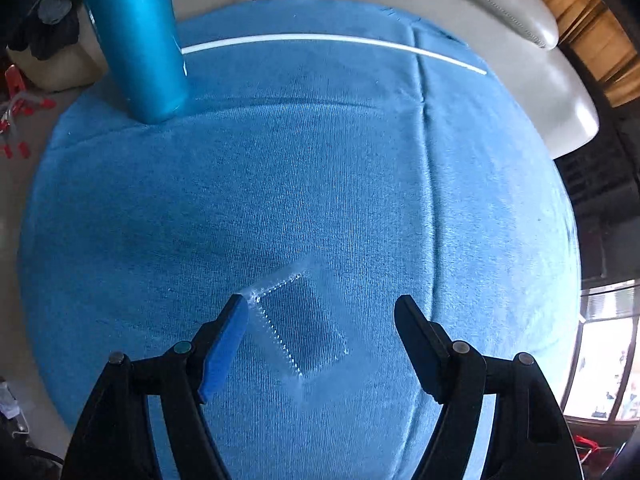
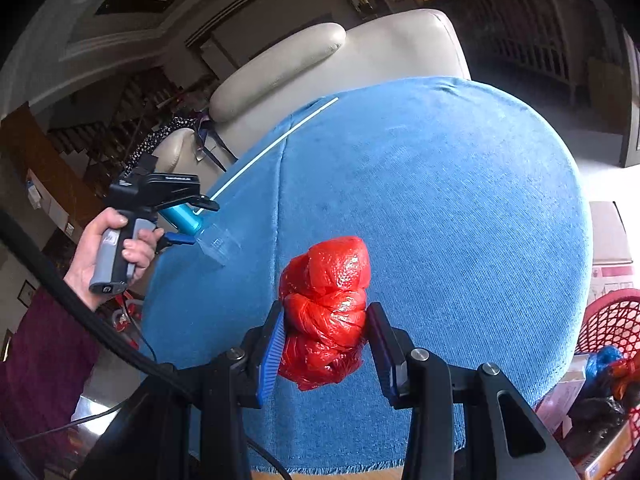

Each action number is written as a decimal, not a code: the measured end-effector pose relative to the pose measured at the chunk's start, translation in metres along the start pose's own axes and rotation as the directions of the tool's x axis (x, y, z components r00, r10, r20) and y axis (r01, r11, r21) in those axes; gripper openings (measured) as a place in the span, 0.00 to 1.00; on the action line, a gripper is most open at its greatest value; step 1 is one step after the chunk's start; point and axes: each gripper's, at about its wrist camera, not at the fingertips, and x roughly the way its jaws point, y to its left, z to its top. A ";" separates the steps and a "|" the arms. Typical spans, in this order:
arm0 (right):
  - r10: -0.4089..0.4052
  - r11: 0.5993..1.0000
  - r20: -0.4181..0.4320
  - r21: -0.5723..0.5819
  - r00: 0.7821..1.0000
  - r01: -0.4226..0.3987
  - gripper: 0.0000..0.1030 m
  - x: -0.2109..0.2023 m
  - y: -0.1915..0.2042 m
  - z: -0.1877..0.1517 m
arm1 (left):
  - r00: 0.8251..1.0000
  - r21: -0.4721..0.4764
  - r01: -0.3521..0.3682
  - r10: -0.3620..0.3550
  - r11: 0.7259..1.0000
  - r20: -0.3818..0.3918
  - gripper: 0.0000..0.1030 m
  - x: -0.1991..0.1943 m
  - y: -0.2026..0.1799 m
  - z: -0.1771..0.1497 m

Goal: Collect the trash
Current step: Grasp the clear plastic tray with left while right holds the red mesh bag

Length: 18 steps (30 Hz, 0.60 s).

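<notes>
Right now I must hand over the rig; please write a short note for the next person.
Left gripper: open, fingers either side of the clear plastic bag lying flat on the blue cloth; not gripped.
Right gripper: shut on the knotted red plastic bag.
Red basket beside the table holds some trash.
Left: bin the red bag, grasp the clear one. White straw and teal tumbler remain.

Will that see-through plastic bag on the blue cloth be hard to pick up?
Probably a bit tricky. The clear plastic bag lies flat against the blue cloth, so the fingers have little edge to catch. It looks thin and floppy, likely to sag. It seems empty, so very light.
</notes>
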 end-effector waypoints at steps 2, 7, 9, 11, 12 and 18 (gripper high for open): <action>0.005 1.000 0.002 0.008 1.000 -0.005 0.41 -0.001 -0.003 0.000 | 1.000 0.002 -0.003 0.004 1.000 -0.025 0.74 0.009 -0.004 0.002; 0.006 1.000 0.018 0.025 1.000 -0.007 0.42 -0.007 -0.010 0.000 | 0.998 0.057 0.007 -0.004 0.998 -0.068 0.74 0.025 -0.008 -0.003; 0.006 0.999 0.018 0.034 1.000 -0.007 0.42 -0.007 -0.013 0.000 | 0.998 0.090 0.017 -0.011 0.996 -0.067 0.74 0.027 -0.010 -0.006; 0.007 0.999 0.019 0.040 1.000 -0.008 0.42 -0.008 -0.014 -0.001 | 0.998 0.129 0.030 -0.024 0.991 -0.052 0.74 0.026 -0.010 -0.009; 0.007 0.999 0.018 0.040 1.000 -0.008 0.42 -0.007 -0.015 0.000 | 0.999 0.142 0.040 -0.034 0.989 -0.041 0.66 0.025 -0.008 -0.011; 0.013 0.999 0.001 0.033 1.000 -0.013 0.42 0.001 -0.010 0.000 | 0.994 0.165 0.103 -0.096 0.981 -0.055 0.38 0.016 0.012 -0.017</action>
